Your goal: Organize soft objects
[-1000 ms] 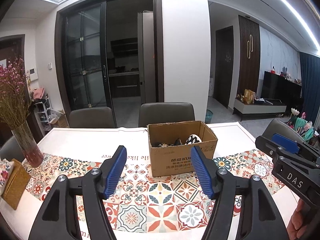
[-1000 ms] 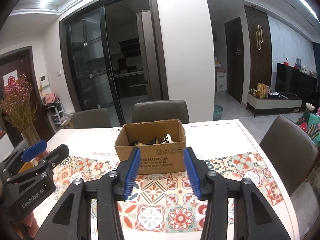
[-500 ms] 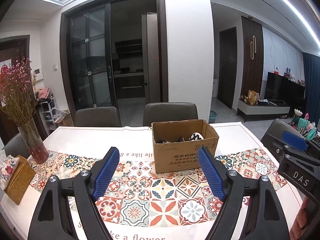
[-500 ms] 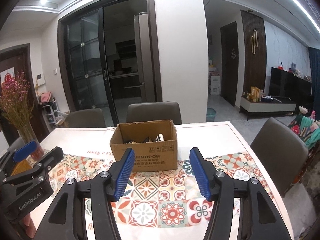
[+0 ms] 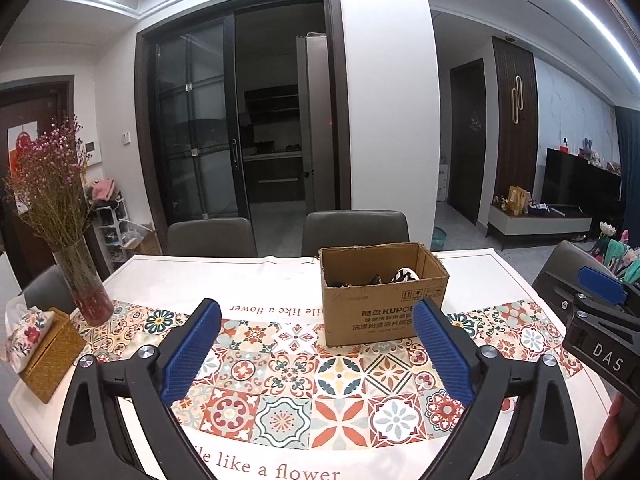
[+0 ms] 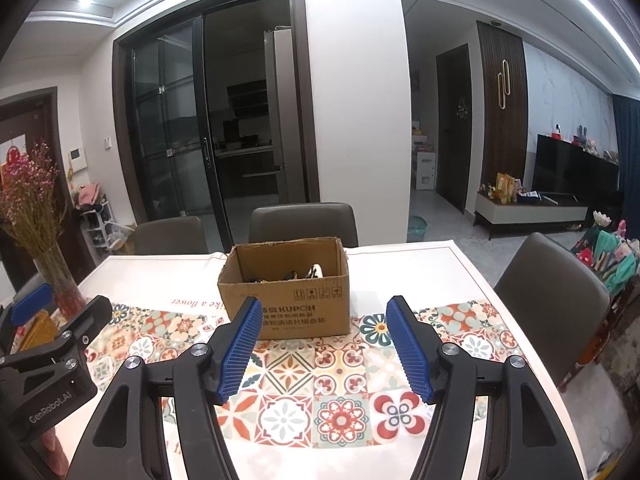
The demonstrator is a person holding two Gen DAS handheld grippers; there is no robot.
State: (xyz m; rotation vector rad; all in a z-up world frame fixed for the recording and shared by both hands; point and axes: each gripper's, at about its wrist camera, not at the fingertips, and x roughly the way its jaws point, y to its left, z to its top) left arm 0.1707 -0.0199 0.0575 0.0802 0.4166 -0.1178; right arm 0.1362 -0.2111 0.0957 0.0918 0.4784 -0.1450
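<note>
A: Where does the open brown cardboard box (image 5: pixel 384 294) with printed lettering sit?

B: On the dining table (image 5: pixel 192 276), toward its far edge, at the boundary between the plain white cloth and the colourful tile-patterned strip (image 5: pixel 304 380). Dark soft items and one black-and-white patterned piece (image 5: pixel 404 276) lie inside; what they are is too small to tell.

A: And the left gripper (image 5: pixel 316 354) with blue ribbed pads?

B: Spread wide, holding nothing, hovering above the table's near edge, well short of the box.

A: The right gripper (image 6: pixel 326 348)?

B: Also parted and holding nothing, above the tiled strip, with the box (image 6: pixel 286 292) showing between its fingers.

A: Anything else on the table?

B: At the left edge, a glass vase of dried pink flowers (image 5: pixel 80 276) stands beside a woven tissue box (image 5: pixel 46 354) with a floral cloth.
</note>
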